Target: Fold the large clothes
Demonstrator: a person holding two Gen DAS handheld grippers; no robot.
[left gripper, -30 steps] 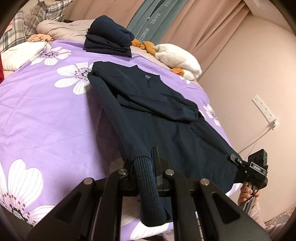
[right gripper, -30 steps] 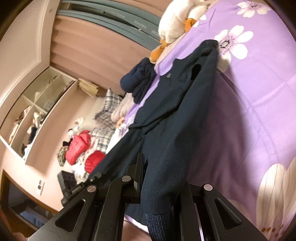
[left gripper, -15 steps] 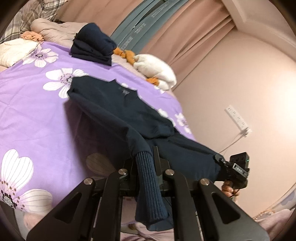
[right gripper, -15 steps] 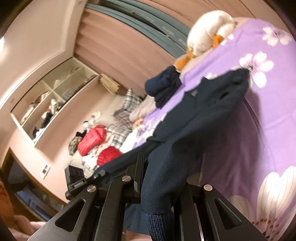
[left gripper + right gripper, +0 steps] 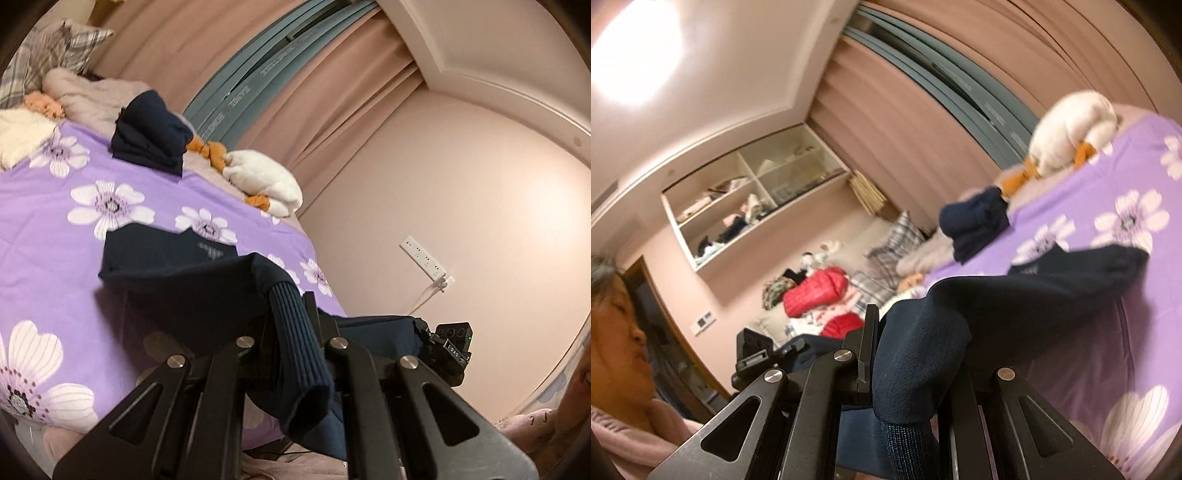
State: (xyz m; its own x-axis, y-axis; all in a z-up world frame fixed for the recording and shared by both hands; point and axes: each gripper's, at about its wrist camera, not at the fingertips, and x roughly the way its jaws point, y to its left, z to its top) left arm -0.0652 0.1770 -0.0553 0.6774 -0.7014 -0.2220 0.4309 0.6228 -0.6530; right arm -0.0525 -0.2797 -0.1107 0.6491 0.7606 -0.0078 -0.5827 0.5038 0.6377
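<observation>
A navy sweater (image 5: pixel 166 254) lies with its collar end on the purple flowered bedspread (image 5: pixel 55 236), and its near part is lifted off the bed. My left gripper (image 5: pixel 291 310) is shut on a sleeve, and the ribbed cuff (image 5: pixel 299 350) hangs down between its fingers. My right gripper (image 5: pixel 908 332) is shut on a thick fold of the same sweater (image 5: pixel 1052 273), with another ribbed cuff (image 5: pixel 905 446) dangling below. Each view shows the other gripper across the stretched fabric: the right gripper (image 5: pixel 421 328) and the left gripper (image 5: pixel 799 345).
A folded navy stack (image 5: pixel 151 136) and a white and orange plush (image 5: pixel 262 181) sit at the bed's far edge by the curtains. A wall socket (image 5: pixel 424 258) is at the right. Wall shelves (image 5: pixel 750 206), red jackets (image 5: pixel 816 291) and a person in a pink sleeve (image 5: pixel 635 435) are on the left.
Both grippers have risen and tipped up, lifting the sweater's near half off the bed. More wall and ceiling shows; the collar end stays on the bedspread.
</observation>
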